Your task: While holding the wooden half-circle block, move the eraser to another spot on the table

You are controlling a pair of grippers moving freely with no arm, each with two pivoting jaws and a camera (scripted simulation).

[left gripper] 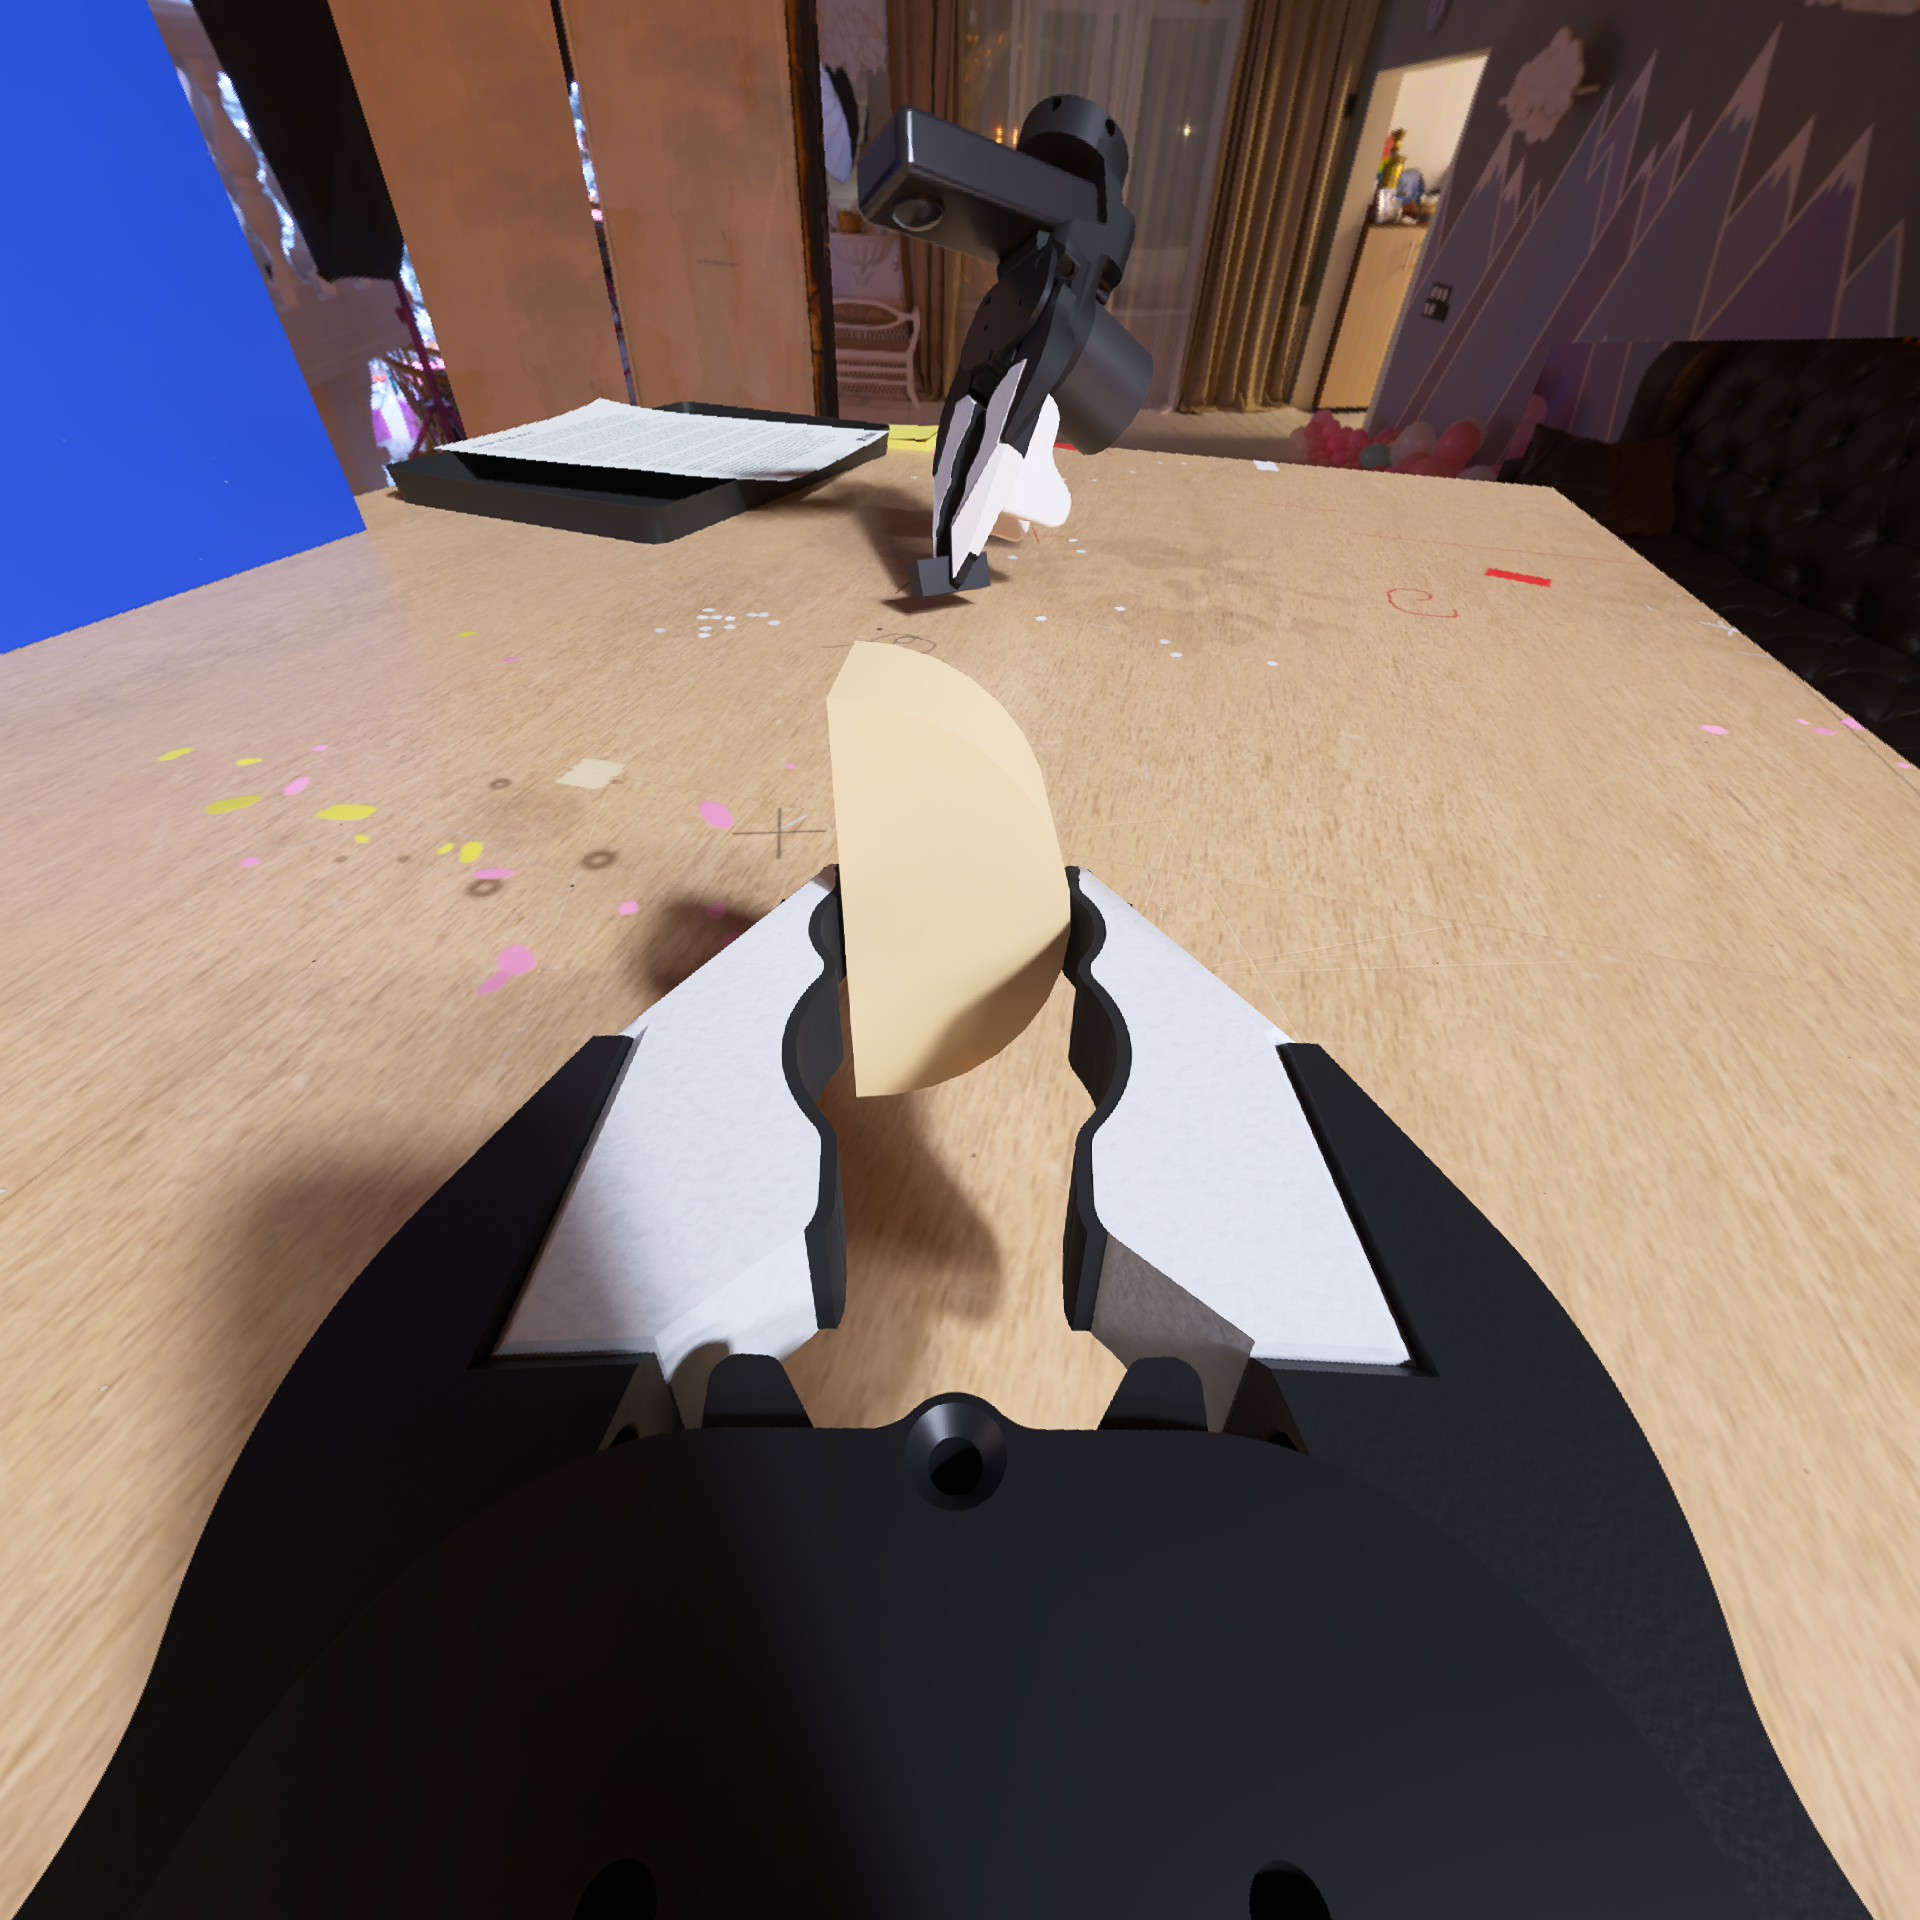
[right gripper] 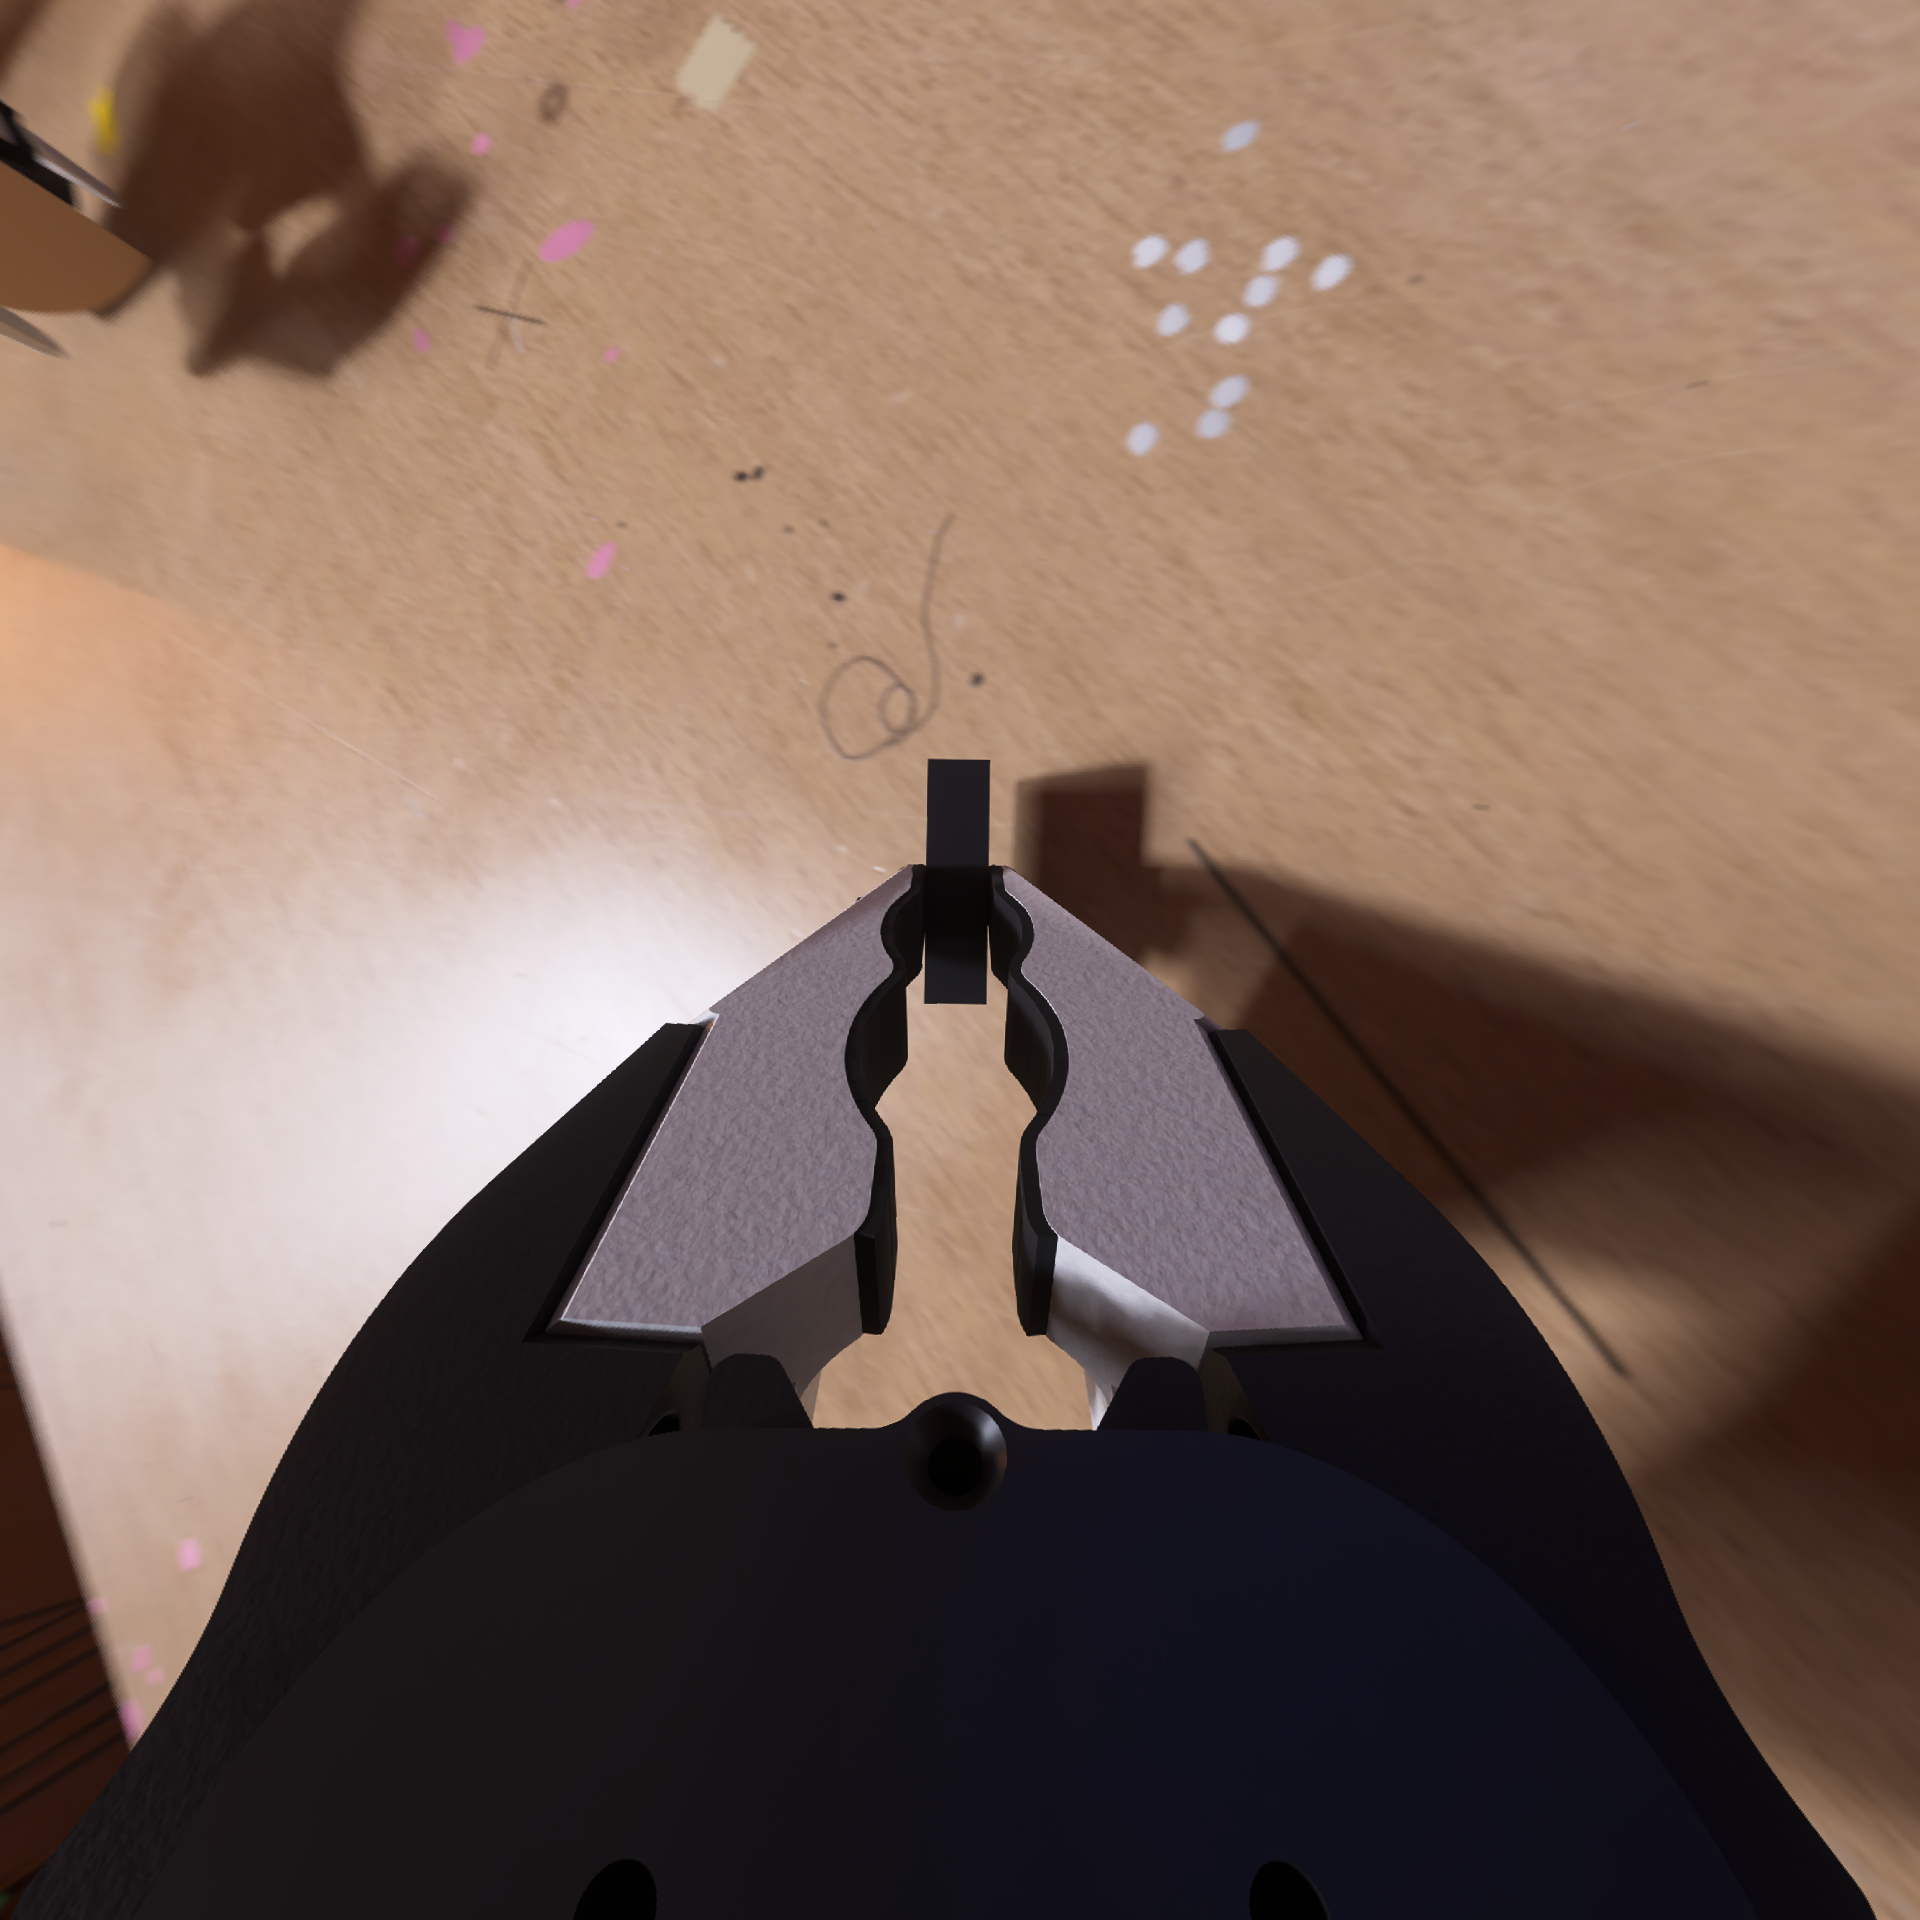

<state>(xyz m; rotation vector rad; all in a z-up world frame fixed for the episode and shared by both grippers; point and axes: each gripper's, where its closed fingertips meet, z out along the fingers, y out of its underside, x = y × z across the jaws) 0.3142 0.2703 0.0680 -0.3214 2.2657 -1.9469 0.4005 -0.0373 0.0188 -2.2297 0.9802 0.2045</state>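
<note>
My left gripper (left gripper: pixel 951 883) is shut on the pale wooden half-circle block (left gripper: pixel 935 831) and holds it above the wooden table (left gripper: pixel 1351 935), flat face to the left. My right gripper (right gripper: pixel 956 883) is shut on the small black eraser (right gripper: pixel 956 821), which sticks out past the fingertips just above the table. In the left wrist view the right gripper (left gripper: pixel 951 566) points down at the far middle of the table, with the eraser (left gripper: pixel 948 577) at its tips, close over the surface. The half-circle block's edge shows at the top left of the right wrist view (right gripper: pixel 62 260).
A black tray (left gripper: pixel 644 488) with a printed sheet lies at the table's far left. A blue panel (left gripper: pixel 135 312) stands at the left. A dark sofa (left gripper: pixel 1766 499) borders the right edge. Paint specks and pen marks dot the tabletop.
</note>
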